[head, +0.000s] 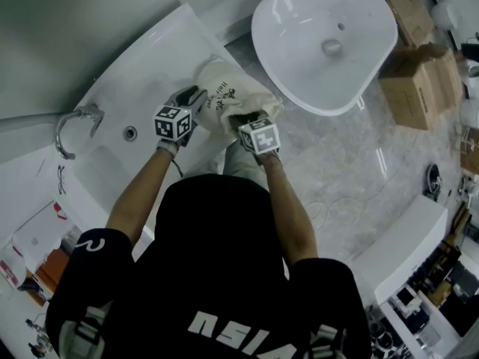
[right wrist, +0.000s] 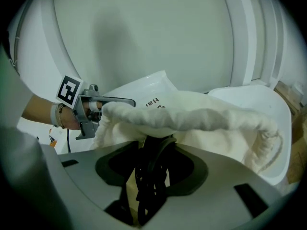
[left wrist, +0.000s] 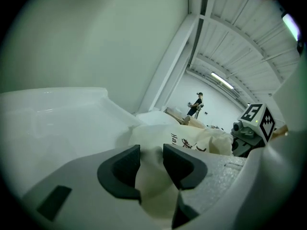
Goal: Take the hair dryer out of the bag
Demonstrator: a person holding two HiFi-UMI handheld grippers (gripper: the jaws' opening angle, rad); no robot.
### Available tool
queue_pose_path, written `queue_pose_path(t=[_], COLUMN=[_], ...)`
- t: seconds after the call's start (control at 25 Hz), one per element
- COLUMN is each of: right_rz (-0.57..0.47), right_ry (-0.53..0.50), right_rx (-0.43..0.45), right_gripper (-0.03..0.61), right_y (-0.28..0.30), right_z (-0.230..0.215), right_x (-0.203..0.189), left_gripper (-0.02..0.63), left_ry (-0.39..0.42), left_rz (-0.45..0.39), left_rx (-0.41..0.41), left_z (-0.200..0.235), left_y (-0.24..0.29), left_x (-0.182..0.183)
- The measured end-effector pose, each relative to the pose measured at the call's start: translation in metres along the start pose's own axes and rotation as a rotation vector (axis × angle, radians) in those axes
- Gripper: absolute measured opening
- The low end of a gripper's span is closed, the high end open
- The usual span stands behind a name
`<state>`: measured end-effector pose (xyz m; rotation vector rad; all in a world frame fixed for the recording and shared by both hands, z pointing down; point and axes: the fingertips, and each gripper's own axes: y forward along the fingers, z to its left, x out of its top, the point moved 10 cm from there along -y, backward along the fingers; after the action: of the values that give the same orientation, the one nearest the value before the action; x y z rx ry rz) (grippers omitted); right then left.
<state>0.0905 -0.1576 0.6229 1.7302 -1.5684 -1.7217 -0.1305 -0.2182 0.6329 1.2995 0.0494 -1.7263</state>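
On the white bathtub rim [head: 161,51] lies the soft cloth bag [head: 224,96], the hair dryer hidden inside; the left gripper [left wrist: 151,163] gapes around a cloth fold; the right gripper [right wrist: 154,163] pinches a limp black cord [right wrist: 146,190]; the dryer is probably heavy and rigid, better gripped by its handle.

Dark print "Ha…" on cloth bag [right wrist: 206,119], rest hidden by folds

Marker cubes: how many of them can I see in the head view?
2. One cube sits on the left gripper, over the bathtub edge; the other on the right gripper, which holds a black cord at the cloth bag. None seems hidden.
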Motion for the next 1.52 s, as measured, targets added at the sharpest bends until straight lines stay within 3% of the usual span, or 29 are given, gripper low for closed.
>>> queue_pose_path(t=[0.08,0.2,0.24,0.44,0.92,1.2,1.52], right_rz=[-0.012,-0.035,-0.039,-0.061,-0.127,-0.138,-0.174], right_ry=[0.015,0.026,0.031,0.046,0.097,0.129,0.149], right_rx=[0.002,0.001,-0.002,-0.012,-0.041,-0.071,-0.097], right_gripper=[0.169,0.169,0.168,0.167,0.165,0.164,0.164], right_y=[-0.002,-0.004,-0.005,-0.020,-0.087,-0.121,-0.132], right_z=[0.003,0.003,0.003,0.002,0.000,0.002,0.000], right_x=[0.000,-0.002,-0.003,-0.008,-0.057,-0.086,-0.102], left_gripper=[0.133,0.012,0.003,0.003,0.003,0.003,0.021], left_ry=[0.009,0.067,0.088,0.161,0.180,0.191,0.235], left_rz=[0.001,0.002,0.003,-0.005,-0.025,-0.003,-0.037], left_rx=[0.004,0.027,0.035,0.089,0.191,0.162,0.121], left_z=[0.000,-0.002,-0.003,-0.007,-0.007,-0.010,-0.030], left_y=[-0.002,-0.007,-0.008,-0.005,0.000,0.000,-0.013], left_x=[0.000,0.001,0.001,0.004,0.008,0.006,0.015])
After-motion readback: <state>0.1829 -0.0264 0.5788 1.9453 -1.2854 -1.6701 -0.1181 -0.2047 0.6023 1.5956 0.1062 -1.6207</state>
